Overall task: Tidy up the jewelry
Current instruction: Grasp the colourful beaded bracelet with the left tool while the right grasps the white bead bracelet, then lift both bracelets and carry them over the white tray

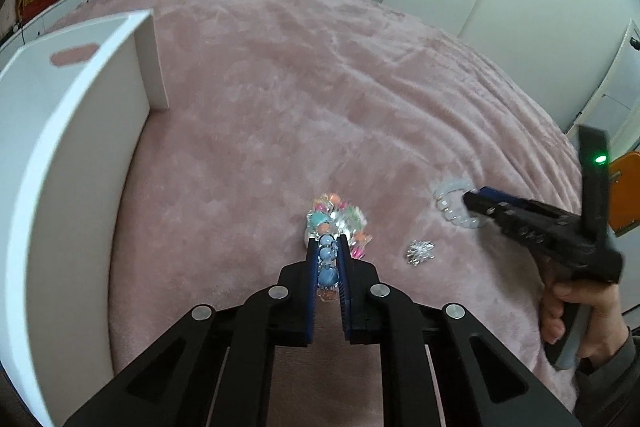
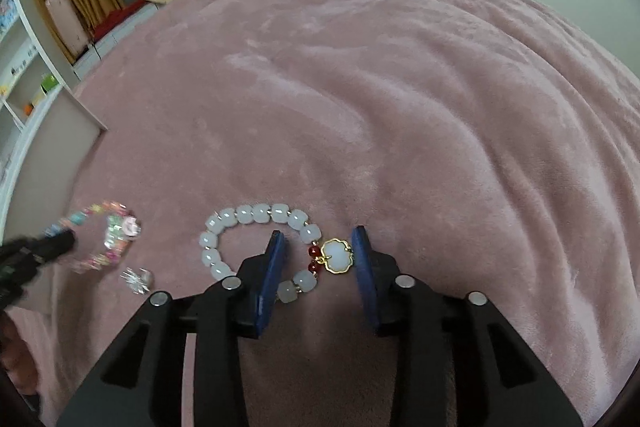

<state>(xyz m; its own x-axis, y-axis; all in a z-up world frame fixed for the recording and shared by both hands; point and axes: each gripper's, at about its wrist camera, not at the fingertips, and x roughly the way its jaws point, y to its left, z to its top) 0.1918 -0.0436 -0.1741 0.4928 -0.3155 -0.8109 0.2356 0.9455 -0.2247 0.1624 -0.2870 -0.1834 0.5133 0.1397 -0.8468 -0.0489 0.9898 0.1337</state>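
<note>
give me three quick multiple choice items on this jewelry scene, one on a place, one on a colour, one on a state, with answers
1. Where does the small silver brooch lie?
A. inside the white box
B. on the pink blanket between the two bracelets
C. in the right gripper

2. What colour are the two small round beads beside the gold-rimmed charm on the white bead bracelet?
A. dark red
B. green
C. blue

3. How does the left gripper stand?
A. wide open above the blanket
B. shut on nothing
C. shut on the multicoloured bead bracelet

Answers: 1 B, it rests on the pink blanket between them. 2 A, both beads show dark red. 3 C, its pads squeeze blue beads of that bracelet.
</note>
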